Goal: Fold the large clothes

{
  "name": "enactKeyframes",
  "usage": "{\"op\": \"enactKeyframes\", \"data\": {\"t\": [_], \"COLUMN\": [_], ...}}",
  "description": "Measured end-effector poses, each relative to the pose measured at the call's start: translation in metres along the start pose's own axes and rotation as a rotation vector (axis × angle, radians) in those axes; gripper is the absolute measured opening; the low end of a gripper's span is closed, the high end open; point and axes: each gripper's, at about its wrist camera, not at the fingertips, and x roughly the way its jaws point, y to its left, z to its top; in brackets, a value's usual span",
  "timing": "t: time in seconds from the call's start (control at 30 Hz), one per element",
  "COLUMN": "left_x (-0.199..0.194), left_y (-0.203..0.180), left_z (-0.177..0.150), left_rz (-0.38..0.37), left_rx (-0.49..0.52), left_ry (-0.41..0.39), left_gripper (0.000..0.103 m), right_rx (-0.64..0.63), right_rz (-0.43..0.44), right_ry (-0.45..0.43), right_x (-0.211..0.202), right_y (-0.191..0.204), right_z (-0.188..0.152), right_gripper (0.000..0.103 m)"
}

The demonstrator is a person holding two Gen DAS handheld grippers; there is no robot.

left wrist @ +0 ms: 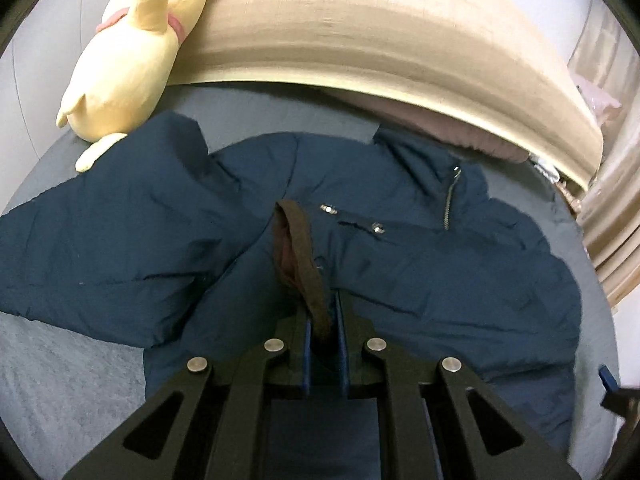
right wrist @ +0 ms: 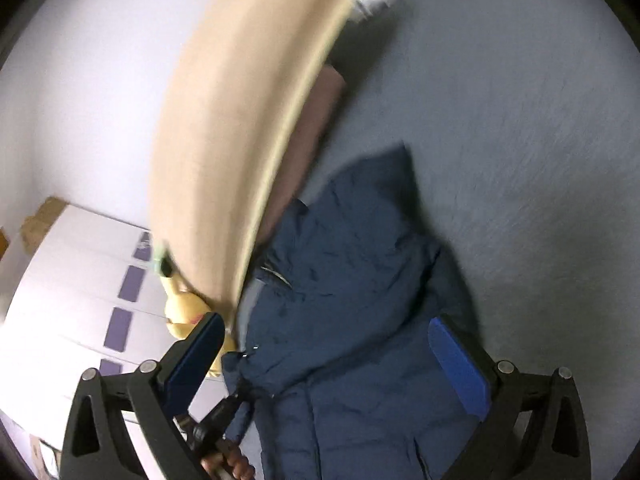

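A dark blue padded jacket (left wrist: 400, 264) lies spread on the blue-grey bed sheet (left wrist: 60, 360), collar and zip toward the headboard. My left gripper (left wrist: 323, 300) is shut on the jacket's brown sleeve cuff (left wrist: 300, 248) and holds it over the jacket's chest. The other sleeve (left wrist: 100, 248) stretches out to the left. In the right wrist view the jacket (right wrist: 352, 280) lies below my right gripper (right wrist: 324, 352), which is open and empty with its blue pads (right wrist: 460, 364) wide apart above it. That view is motion-blurred.
A beige headboard (left wrist: 380, 40) runs along the far edge of the bed, with a brownish pillow (left wrist: 460, 128) under it. A yellow plush toy (left wrist: 136, 52) lies at the far left, touching the sleeve. White drawers (right wrist: 80, 280) stand beside the bed.
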Motion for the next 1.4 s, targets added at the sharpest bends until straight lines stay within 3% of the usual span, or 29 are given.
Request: {"op": "enactKeyframes", "data": {"t": [0.1,0.2,0.27,0.3,0.33,0.43,0.5,0.57,0.6,0.63,0.7,0.87,0.93,1.03,1.17,1.2,1.23,1.27,1.4], "left_x": [0.005,0.008,0.007,0.005,0.003,0.011,0.028,0.033,0.034,0.034,0.035,0.034,0.033,0.034,0.034,0.033,0.033,0.035,0.037], "left_y": [0.004,0.005,0.004,0.004,0.004,0.006,0.007,0.006,0.005,0.006,0.012,0.018,0.017,0.016,0.015,0.014,0.014,0.012,0.009], "left_z": [-0.005,-0.004,-0.006,-0.005,-0.005,-0.006,-0.014,-0.020,-0.021,-0.022,-0.023,-0.030,-0.031,-0.029,-0.030,-0.030,-0.031,-0.030,-0.029], "left_rz": [-0.005,-0.011,-0.012,-0.011,-0.002,-0.004,0.029,0.049,0.052,0.047,0.022,-0.009,-0.003,-0.003,0.005,0.009,0.010,0.010,0.024], "left_rx": [0.005,0.005,0.012,0.019,0.026,0.024,0.025,0.046,0.052,0.049,0.025,0.009,0.014,0.014,0.024,0.028,0.030,0.032,0.046], "left_ry": [0.005,0.003,-0.004,-0.014,-0.025,-0.012,0.034,0.028,0.024,0.020,0.016,-0.017,-0.022,-0.018,-0.019,-0.021,-0.021,-0.020,-0.015], "left_gripper": [0.011,0.011,0.011,0.011,0.011,0.011,0.011,0.012,0.013,0.013,0.016,0.016,0.016,0.016,0.017,0.017,0.017,0.017,0.018], "right_rx": [0.134,0.154,0.174,0.164,0.135,0.012,-0.055,-0.089,-0.110,-0.126,-0.157,-0.288,-0.313,-0.312,-0.276,-0.266,-0.262,-0.269,-0.320], "right_rz": [0.028,-0.027,-0.075,-0.097,-0.155,-0.250,-0.340,-0.347,-0.347,-0.349,-0.292,-0.281,-0.346,-0.427,-0.400,-0.391,-0.385,-0.403,-0.484], "right_ry": [0.043,0.043,0.035,0.027,0.029,-0.006,0.037,0.065,0.064,0.068,0.065,-0.032,-0.062,-0.033,-0.030,-0.010,0.023,0.073,0.065], "right_x": [0.034,0.057,0.065,0.067,0.066,0.059,0.070,0.075,0.072,0.068,0.052,0.014,0.022,0.047,0.066,0.072,0.081,0.094,0.106], "right_y": [-0.019,-0.028,-0.036,-0.036,-0.033,-0.020,-0.024,-0.029,-0.026,-0.023,-0.013,0.026,0.027,0.011,-0.005,-0.009,-0.013,-0.017,-0.011], "right_z": [0.008,0.012,0.014,0.016,0.020,0.019,0.014,0.013,0.013,0.014,0.012,0.018,0.034,0.053,0.068,0.070,0.068,0.065,0.060], "right_gripper": [0.103,0.103,0.090,0.044,0.011,0.011,0.011,0.019,0.027,0.052,0.075,0.080,0.086,0.086,0.084,0.071,0.020,0.018,0.017]}}
